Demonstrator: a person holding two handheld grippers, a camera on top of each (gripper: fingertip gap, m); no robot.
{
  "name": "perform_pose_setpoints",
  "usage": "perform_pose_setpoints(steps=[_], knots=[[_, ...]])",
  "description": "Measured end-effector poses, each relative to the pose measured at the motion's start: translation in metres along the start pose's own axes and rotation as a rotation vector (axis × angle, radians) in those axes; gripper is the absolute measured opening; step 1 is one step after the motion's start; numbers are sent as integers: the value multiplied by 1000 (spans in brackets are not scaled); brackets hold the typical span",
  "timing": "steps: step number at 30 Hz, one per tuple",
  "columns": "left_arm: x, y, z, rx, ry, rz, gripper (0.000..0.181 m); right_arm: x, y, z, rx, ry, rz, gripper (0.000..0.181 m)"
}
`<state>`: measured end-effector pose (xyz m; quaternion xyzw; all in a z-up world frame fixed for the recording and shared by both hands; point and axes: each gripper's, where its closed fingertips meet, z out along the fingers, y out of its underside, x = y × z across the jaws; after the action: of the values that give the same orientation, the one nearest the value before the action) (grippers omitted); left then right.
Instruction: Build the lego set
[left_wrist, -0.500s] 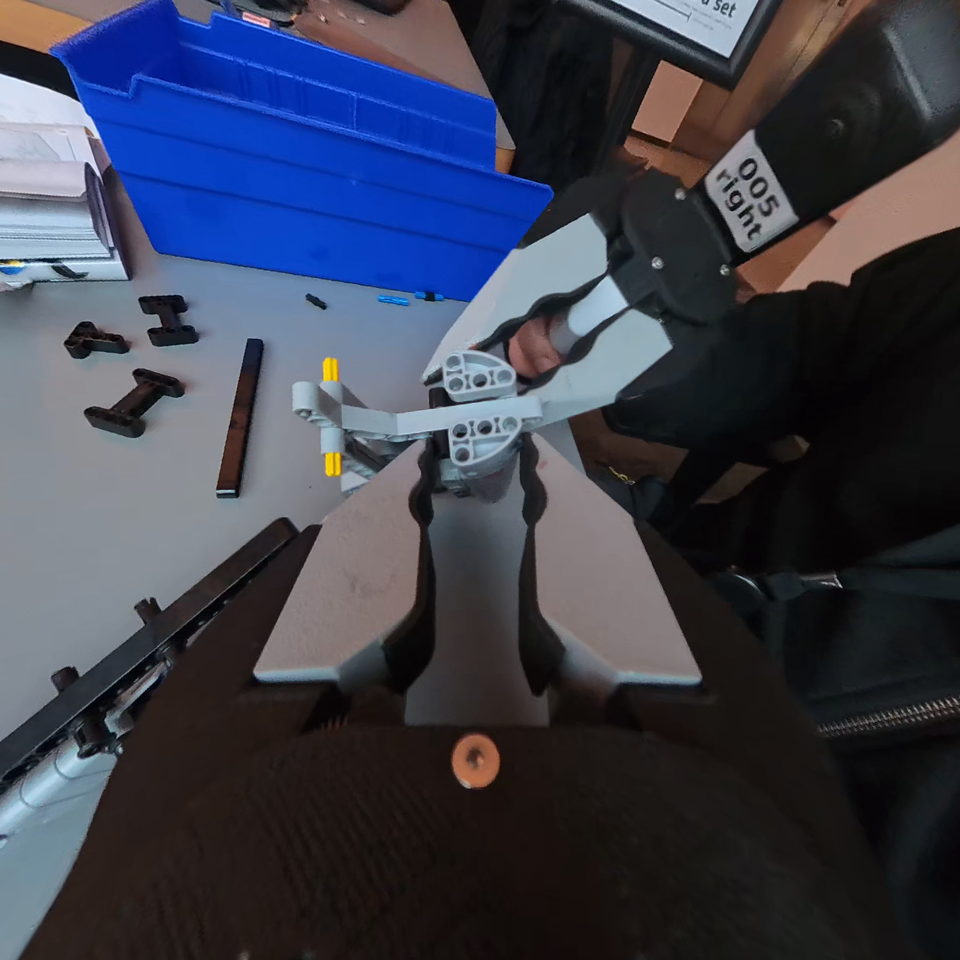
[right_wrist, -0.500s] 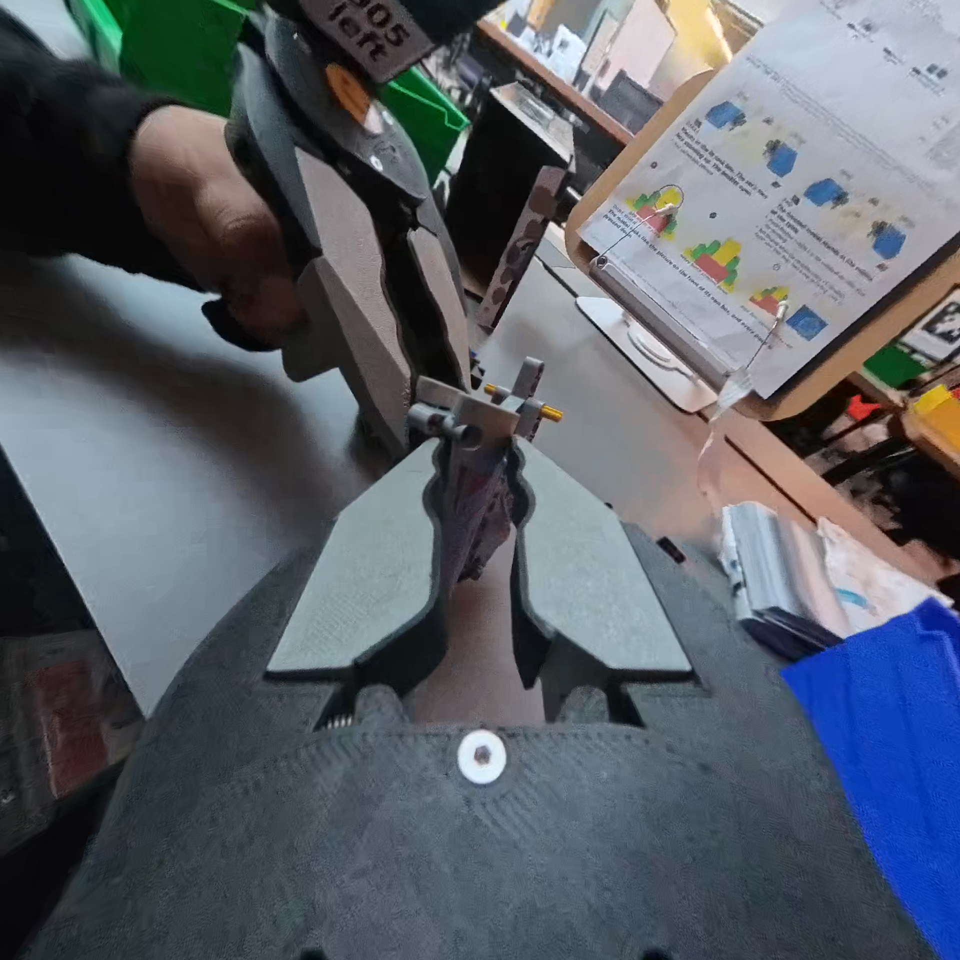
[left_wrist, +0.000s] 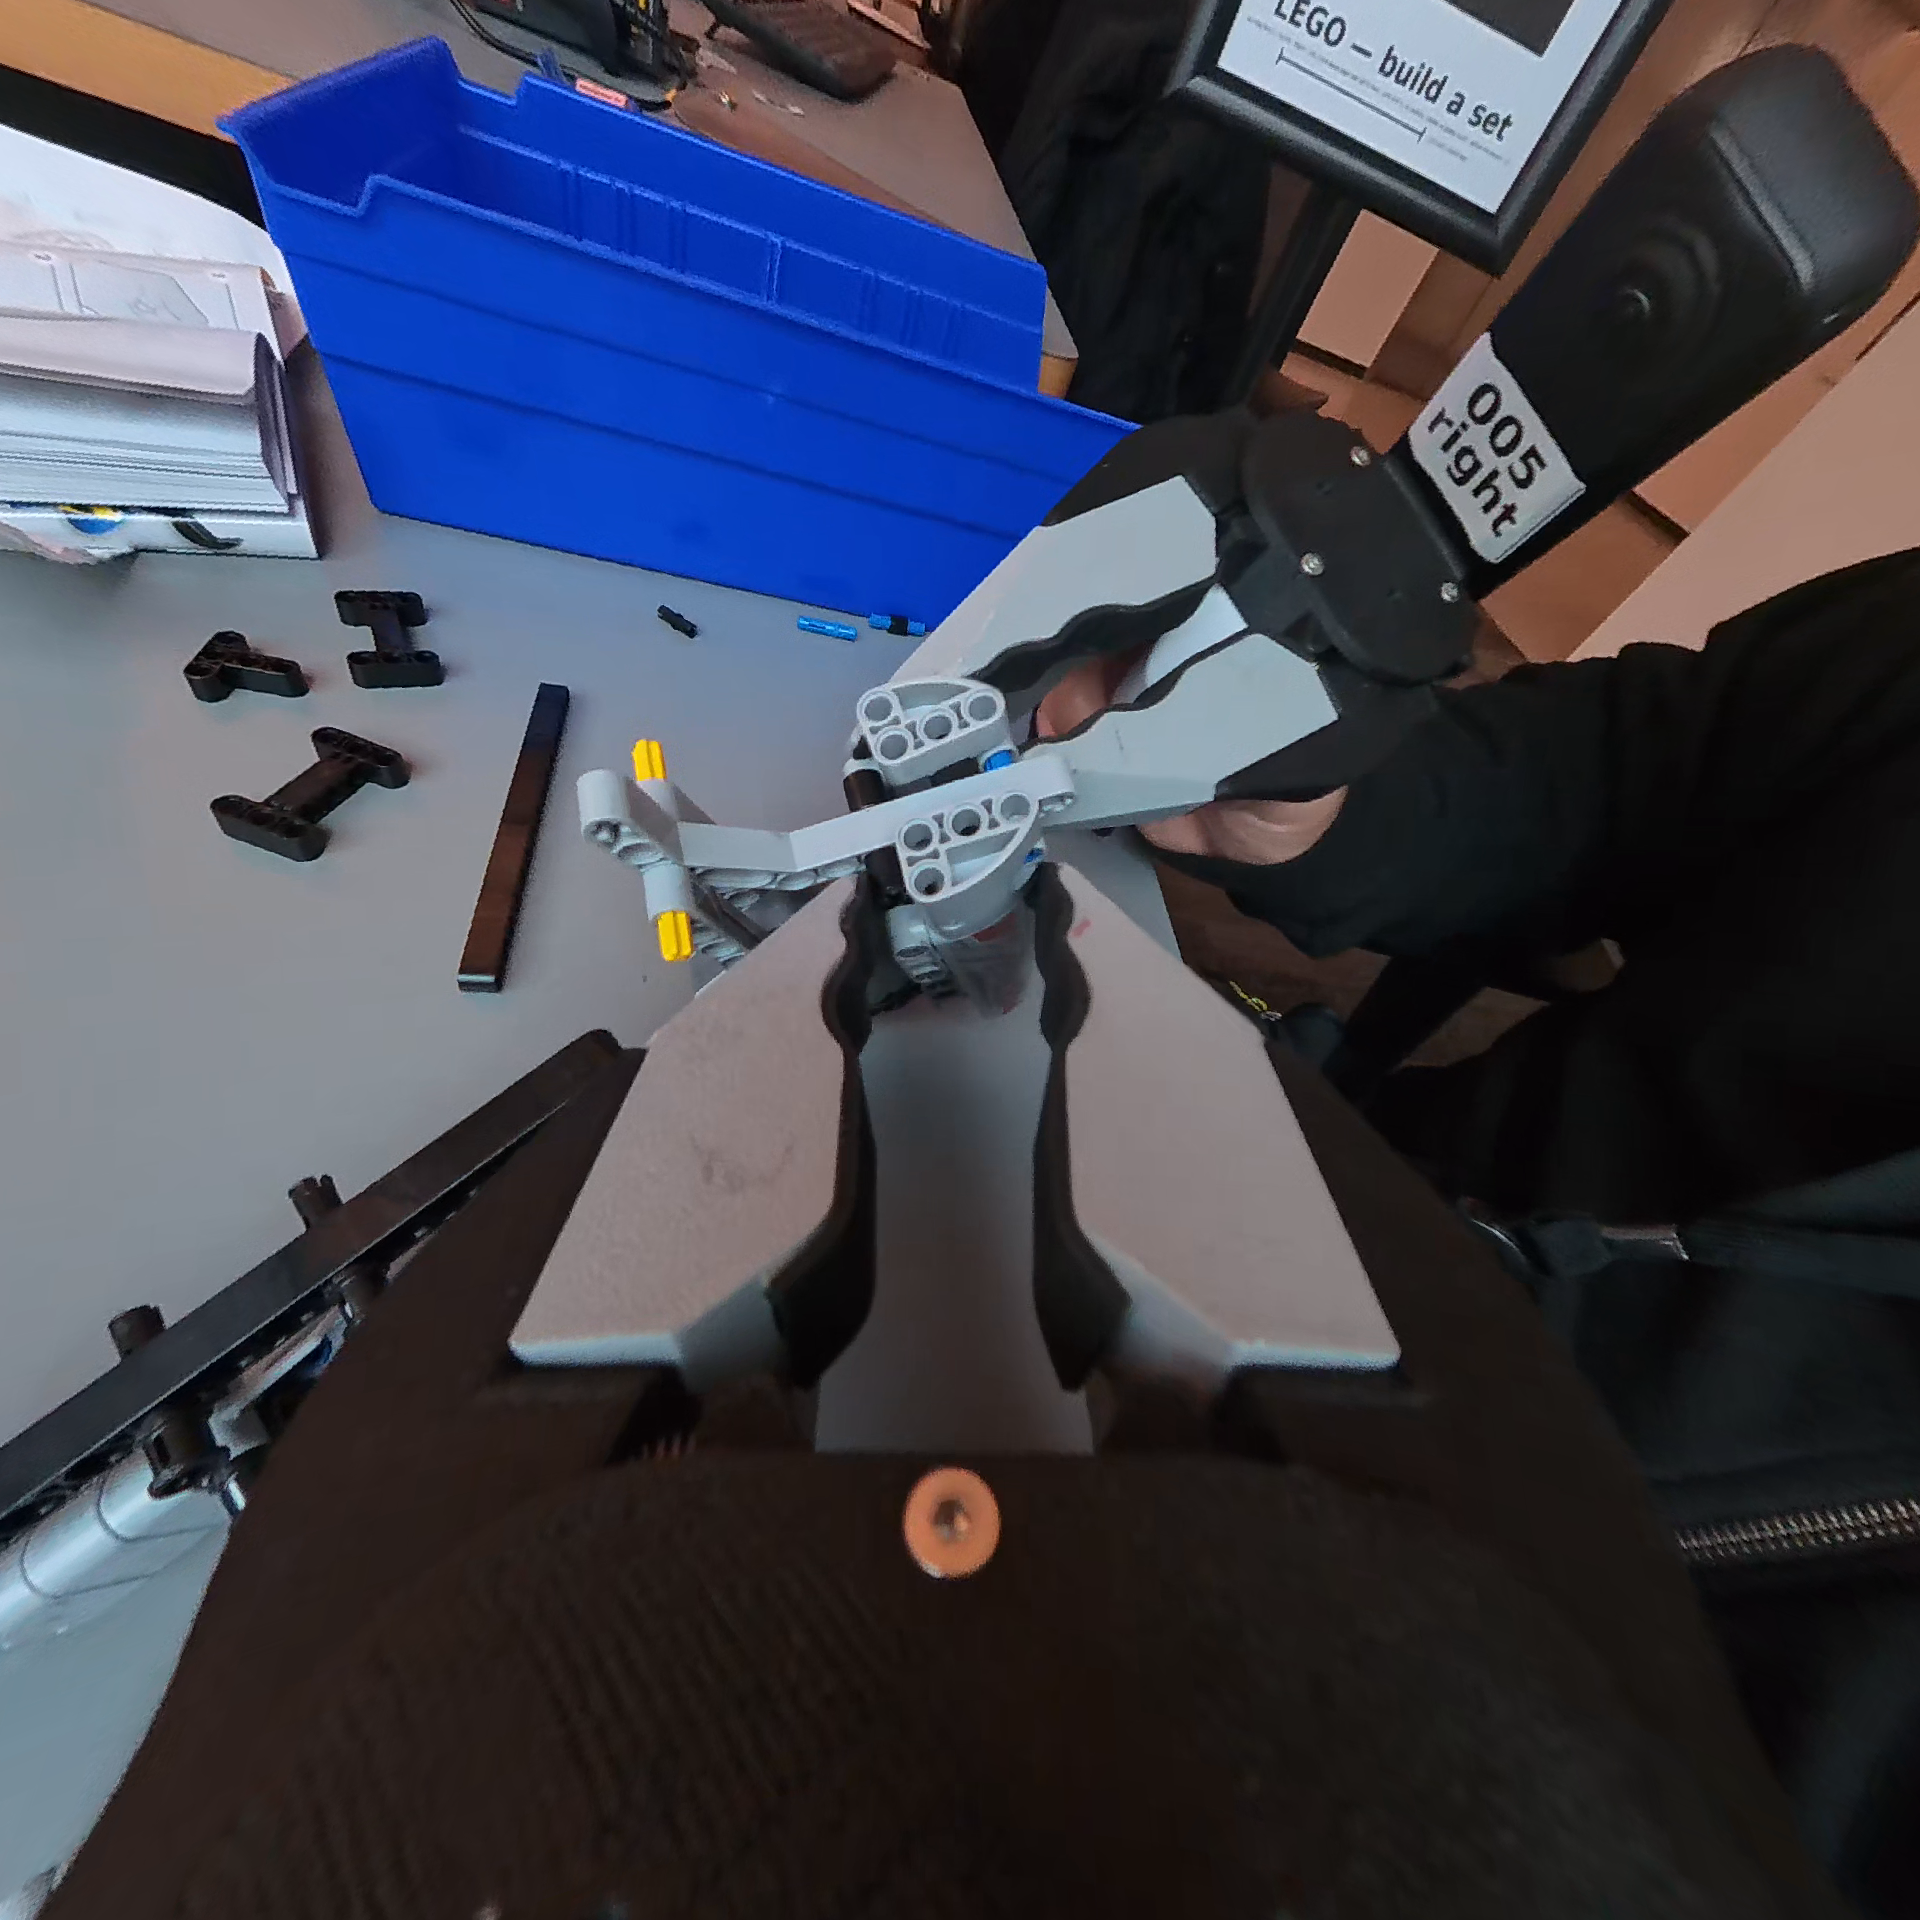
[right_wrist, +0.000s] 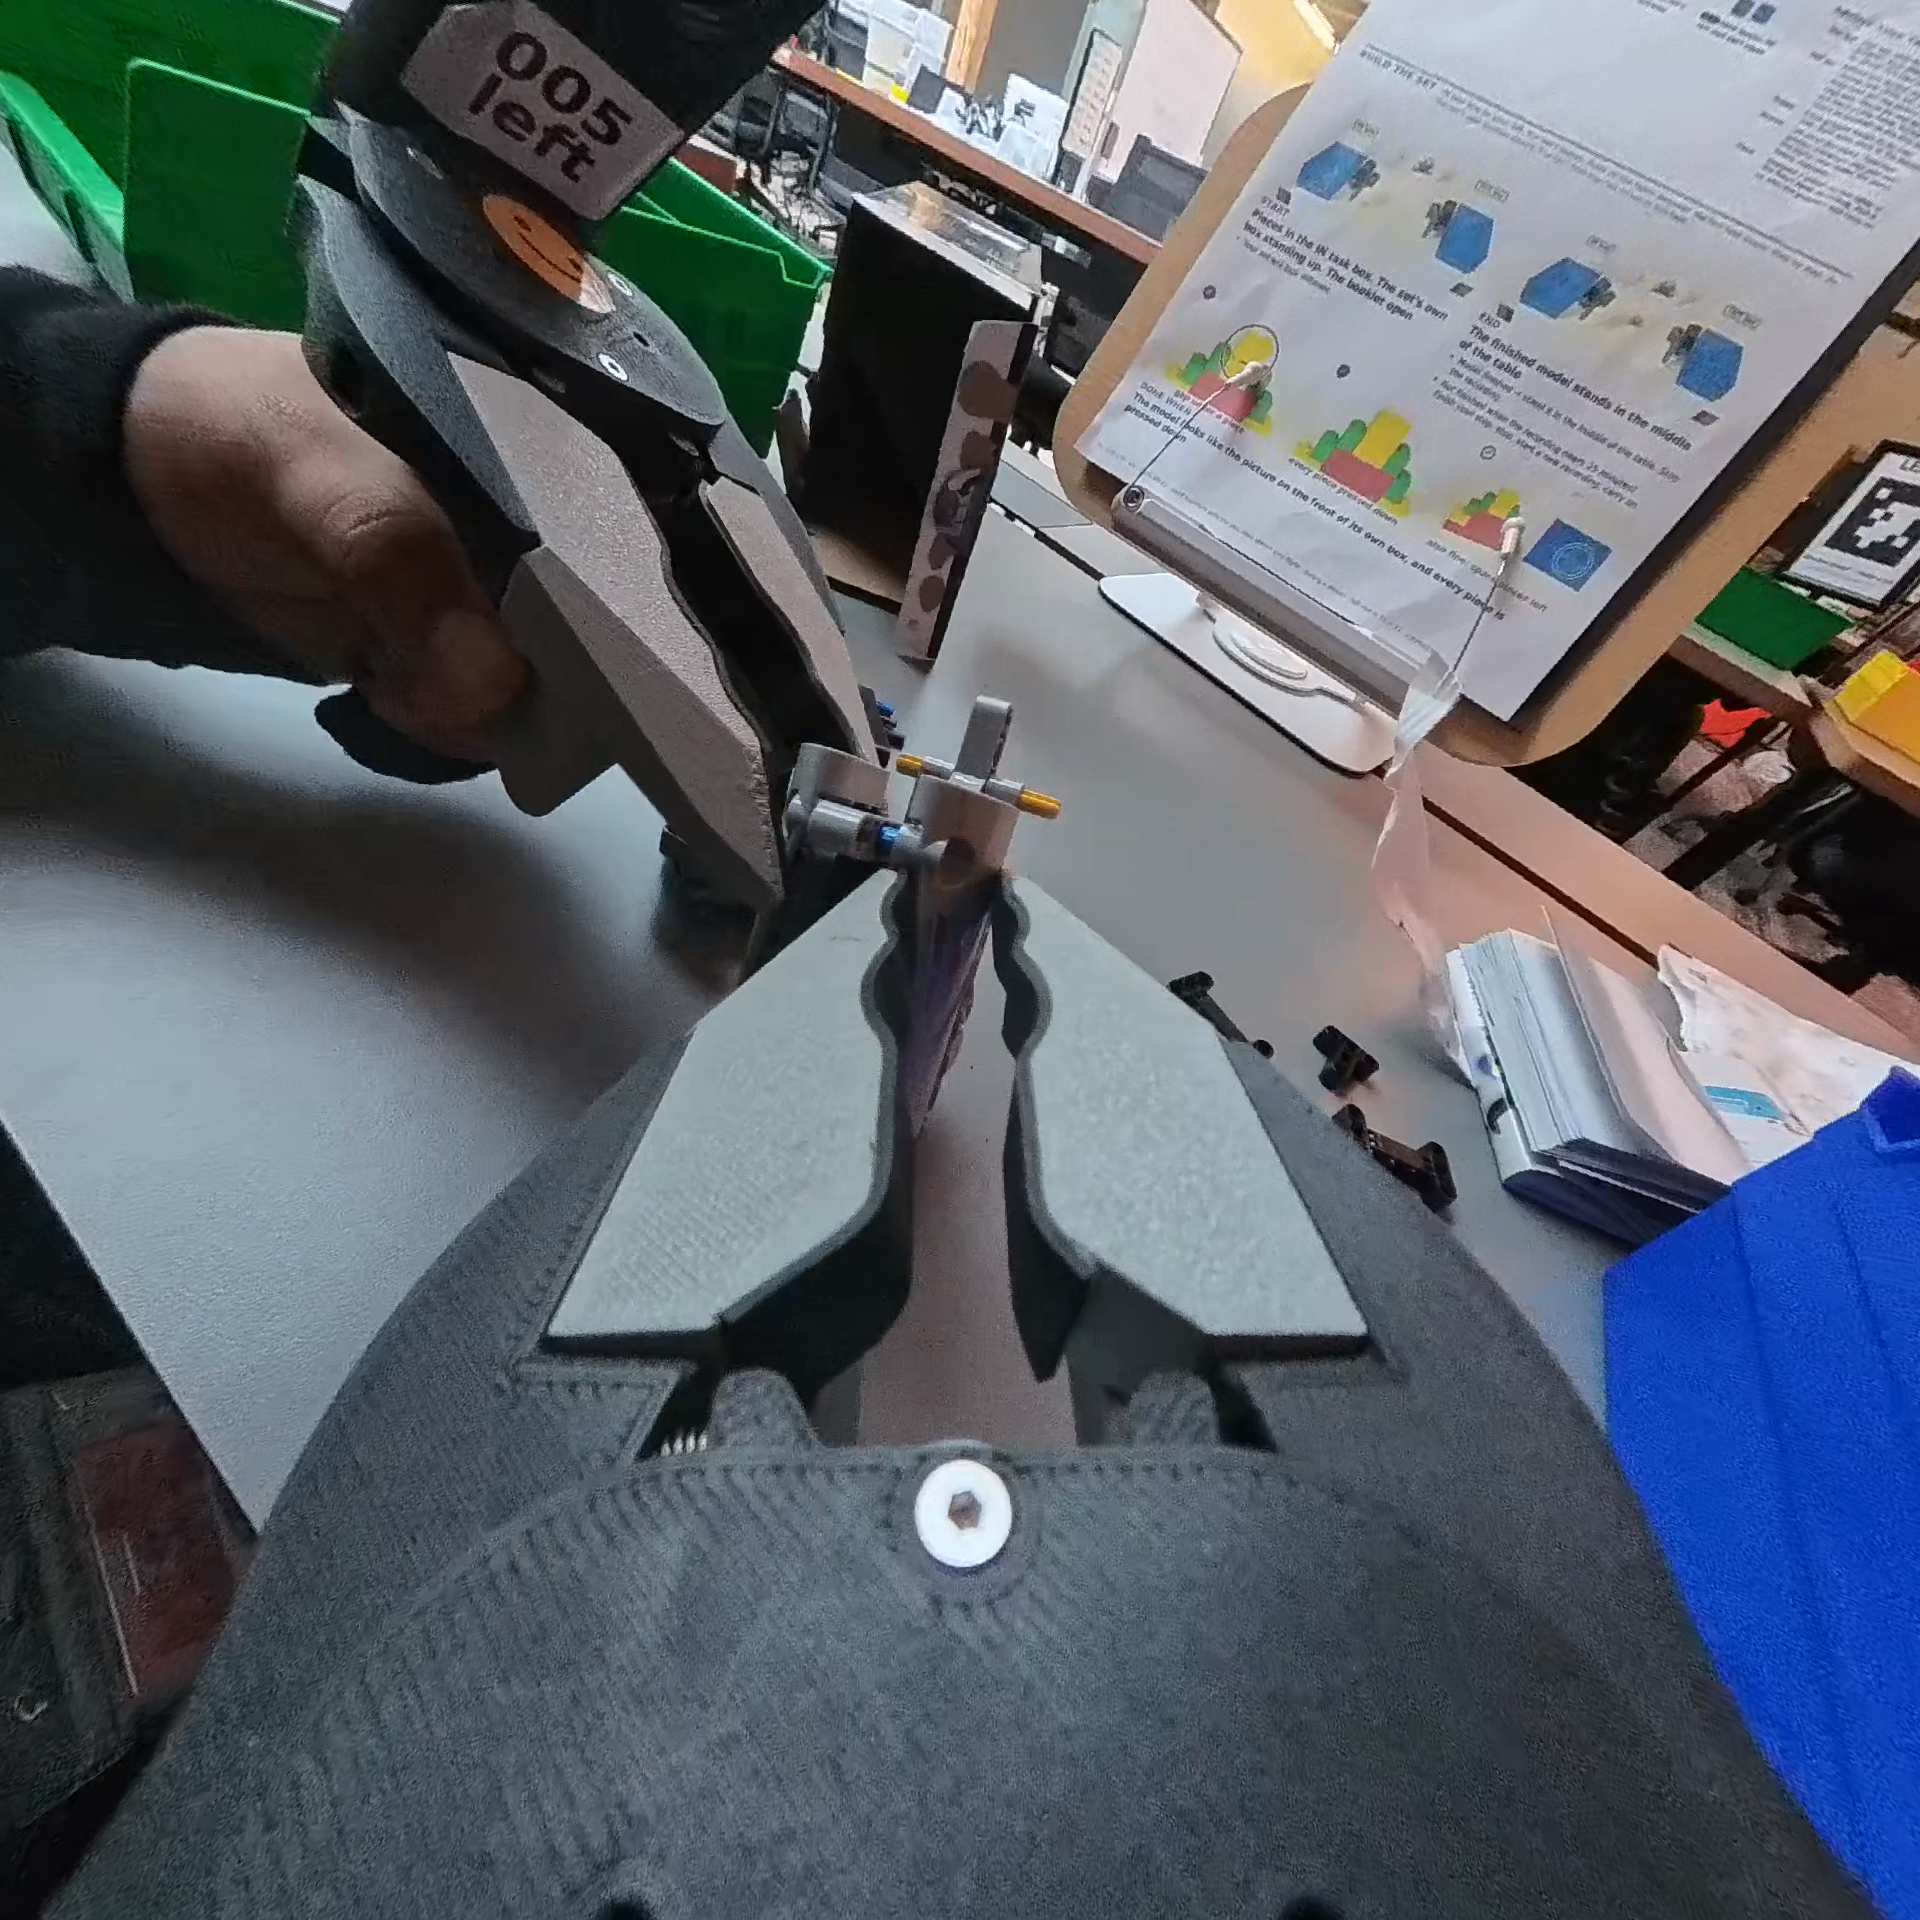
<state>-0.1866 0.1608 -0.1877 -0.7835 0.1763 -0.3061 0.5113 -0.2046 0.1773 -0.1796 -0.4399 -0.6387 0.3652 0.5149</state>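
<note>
Three black H-shaped pieces (left_wrist: 312, 790) lie loose at the left of the grey table (left_wrist: 208, 1039), with a stack of booklets (left_wrist: 135, 416) behind them and a long black beam (left_wrist: 514, 836) just to their right. Further back stands a blue bin (left_wrist: 665, 395), a few small pins (left_wrist: 826, 627) scattered at its foot.

Held above the table near the middle is the grey lego assembly (left_wrist: 831, 831) — an angled arm with a yellow axle (left_wrist: 660, 842) through its far end. The left gripper (left_wrist: 951, 935) clamps the assembly's lower body between its fingertips. From the right, the right gripper (left_wrist: 1049, 758) comes in, its jaws closed on the other end of the same assembly; the person's hand (left_wrist: 1247, 831) in a black sleeve shows behind it.

In the right wrist view an instruction board (right_wrist: 1507, 312) stands on the far side of the table.
</note>
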Motion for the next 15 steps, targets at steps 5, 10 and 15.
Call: perform_pose_setpoints(steps=[5,10,15], knots=[[-1,5,0,-12,18,8,30,-3,1,1,5,17,-52,11],[0,14,-3,-62,-3,174,30,-17,2,-3,15,-17,-180,19],[8,21,-7,-83,25,269,29,-23,-4,-22,84,-271,14,24]])
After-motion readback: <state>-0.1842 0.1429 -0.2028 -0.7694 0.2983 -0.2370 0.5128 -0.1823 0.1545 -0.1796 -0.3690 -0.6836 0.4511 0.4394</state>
